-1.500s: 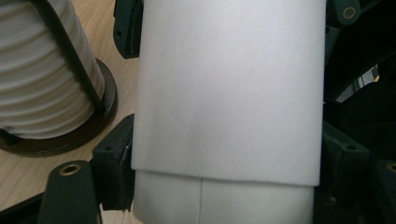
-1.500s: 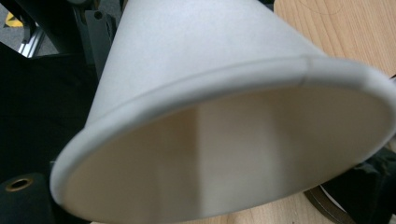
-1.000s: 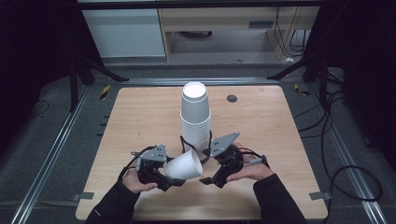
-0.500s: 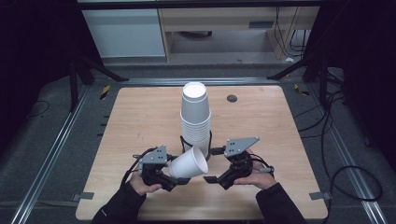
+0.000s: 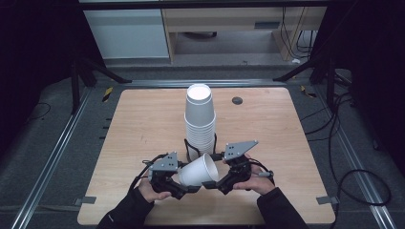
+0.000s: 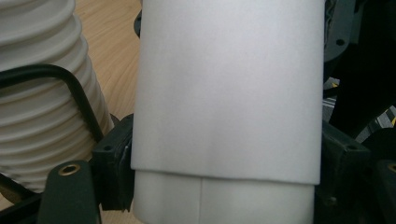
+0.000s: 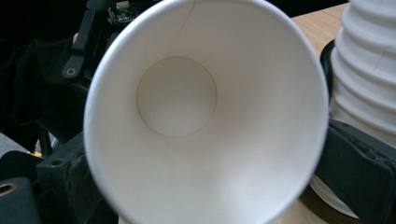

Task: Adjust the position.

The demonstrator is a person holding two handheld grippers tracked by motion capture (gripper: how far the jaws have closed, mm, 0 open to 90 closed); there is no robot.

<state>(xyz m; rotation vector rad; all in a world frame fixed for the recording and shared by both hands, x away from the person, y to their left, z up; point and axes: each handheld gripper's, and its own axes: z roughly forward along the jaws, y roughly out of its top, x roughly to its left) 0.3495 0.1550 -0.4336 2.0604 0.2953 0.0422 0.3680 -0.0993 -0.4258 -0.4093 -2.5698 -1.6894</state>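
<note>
- Since a moment ago, my right claw [image 5: 220,185] has swung back in toward the single white paper cup [image 5: 198,171], after it had drifted off to the right; the cup itself has barely shifted.
- Left claw [image 5: 184,187] is pinching that cup by its lower body, jaws tight on both sides in the left gripper view [image 6: 224,93].
- Cup's lying tipped on its side just above the light wooden tabletop [image 5: 143,119], right in front of the tall stack of upturned white paper cups [image 5: 200,119], near my edge.
- Long axis runs roughly left to right: base toward the left claw, open mouth facing the right one. The right gripper view looks straight down into it [image 7: 177,98].
- Right claw is spread, jaws either side of the rim, not clamped as far as I can tell.
- My guess: the right one is nearer the mouth, so it takes the rim next.
</note>
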